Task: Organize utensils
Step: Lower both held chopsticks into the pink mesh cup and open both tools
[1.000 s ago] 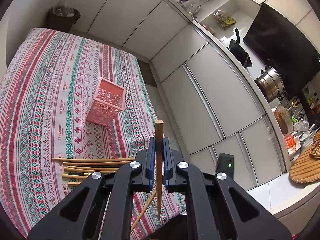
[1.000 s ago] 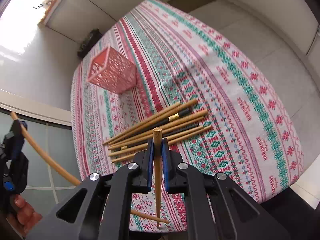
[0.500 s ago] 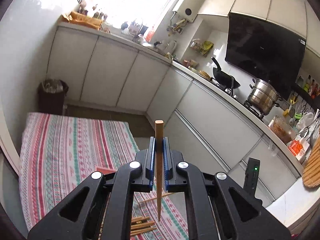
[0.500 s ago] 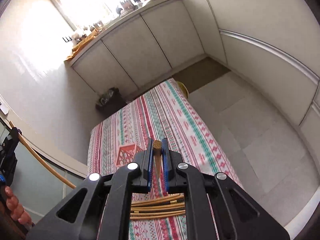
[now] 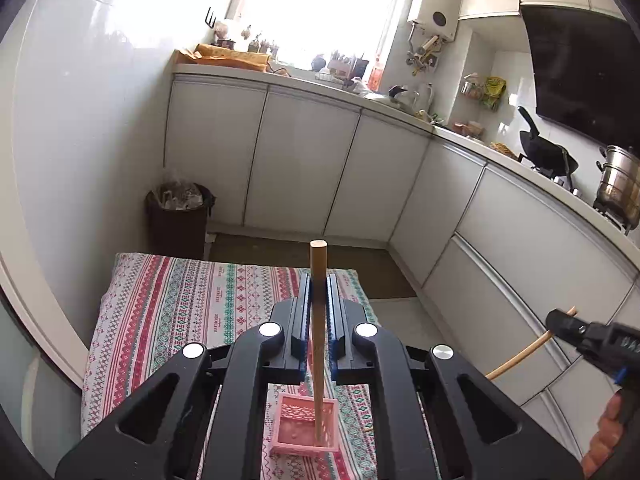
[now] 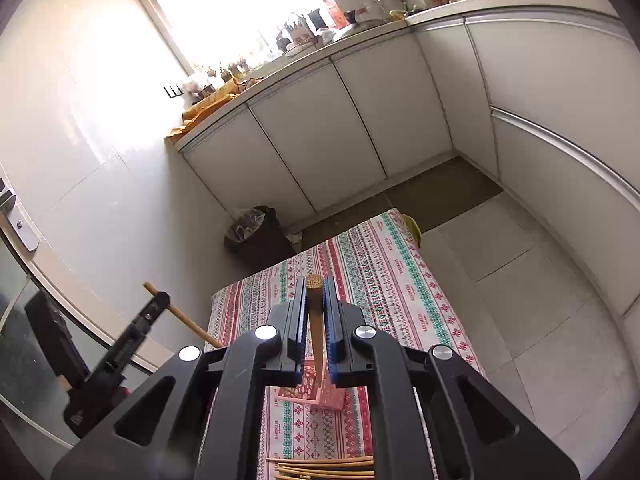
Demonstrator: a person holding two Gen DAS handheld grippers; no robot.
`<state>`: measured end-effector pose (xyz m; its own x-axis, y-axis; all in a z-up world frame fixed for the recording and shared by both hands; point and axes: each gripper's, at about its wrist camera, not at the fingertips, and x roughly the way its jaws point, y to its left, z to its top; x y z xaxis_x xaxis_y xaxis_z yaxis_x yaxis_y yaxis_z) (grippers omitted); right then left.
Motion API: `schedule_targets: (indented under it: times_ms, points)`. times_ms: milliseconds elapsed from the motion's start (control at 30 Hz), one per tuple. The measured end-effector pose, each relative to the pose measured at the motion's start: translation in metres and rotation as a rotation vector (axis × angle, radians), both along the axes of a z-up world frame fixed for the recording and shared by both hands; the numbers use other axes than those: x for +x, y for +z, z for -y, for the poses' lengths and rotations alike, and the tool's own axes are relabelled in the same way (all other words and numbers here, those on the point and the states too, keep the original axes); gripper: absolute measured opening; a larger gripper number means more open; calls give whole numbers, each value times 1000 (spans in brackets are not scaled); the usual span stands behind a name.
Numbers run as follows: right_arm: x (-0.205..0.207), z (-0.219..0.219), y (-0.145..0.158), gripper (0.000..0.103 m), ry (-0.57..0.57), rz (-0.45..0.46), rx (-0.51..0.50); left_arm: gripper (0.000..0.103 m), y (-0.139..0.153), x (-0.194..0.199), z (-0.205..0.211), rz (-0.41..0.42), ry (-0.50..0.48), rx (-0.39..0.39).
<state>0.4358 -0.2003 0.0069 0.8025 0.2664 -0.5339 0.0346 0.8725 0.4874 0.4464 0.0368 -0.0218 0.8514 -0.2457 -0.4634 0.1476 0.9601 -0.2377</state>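
My left tongs (image 5: 318, 312) were clenched on one chopstick (image 5: 318, 320), its tip hanging over the pink basket (image 5: 306, 428) below them. My right tongs (image 6: 315, 320) grasped another chopstick (image 6: 316, 328). No chopstick stood in the basket yet; a pile of chopsticks (image 6: 324, 468) still lay under my right tongs on the striped worktop (image 6: 384, 280). Nothing blocked the way; a bin (image 5: 178, 216) stood far ahead.

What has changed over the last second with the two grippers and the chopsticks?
Both grippers rose and tilted up from the tablecloth: the views swung from the loose chopsticks to the cabinets. The left gripper now sits over the pink basket. Nothing was released: the left chopstick and the right gripper's chopstick stay clamped.
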Motion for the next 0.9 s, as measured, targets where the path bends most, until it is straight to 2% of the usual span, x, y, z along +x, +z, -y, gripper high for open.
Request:
schedule_targets:
  times_ms: [100, 167, 233, 333, 467, 567, 667, 767, 867, 900]
  points:
    - [11, -13, -5, 8, 17, 0, 5, 11, -23, 2, 5, 10, -11, 5]
    - [17, -20, -7, 8, 27, -3, 6, 27, -32, -1, 3, 0, -5, -11]
    - [22, -27, -9, 8, 34, -7, -2, 28, -27, -7, -4, 13, 25, -25]
    - [28, -35, -13, 8, 44, -8, -11, 29, -2, -25, -17, 58, 78, -41]
    - [36, -48, -18, 8, 58, -13, -21, 42, 21, -61, -41, 91, 172, -110]
    - [44, -62, -23, 8, 64, -12, -65, 43, 22, -82, -56, 118, 210, -161]
    - [52, -75, -33, 8, 77, -17, -95, 43, 20, -82, -64, 102, 218, -139]
    - [57, -86, -47, 8, 90, -33, -90, 43, 14, -79, -75, 75, 229, -153]
    - [61, -96, -62, 13, 100, -56, -88, 43, 10, -78, -83, 56, 238, -156]
    - [62, -98, -66, 21, 98, -65, -87, 44, 10, -78, -85, 50, 240, -152]
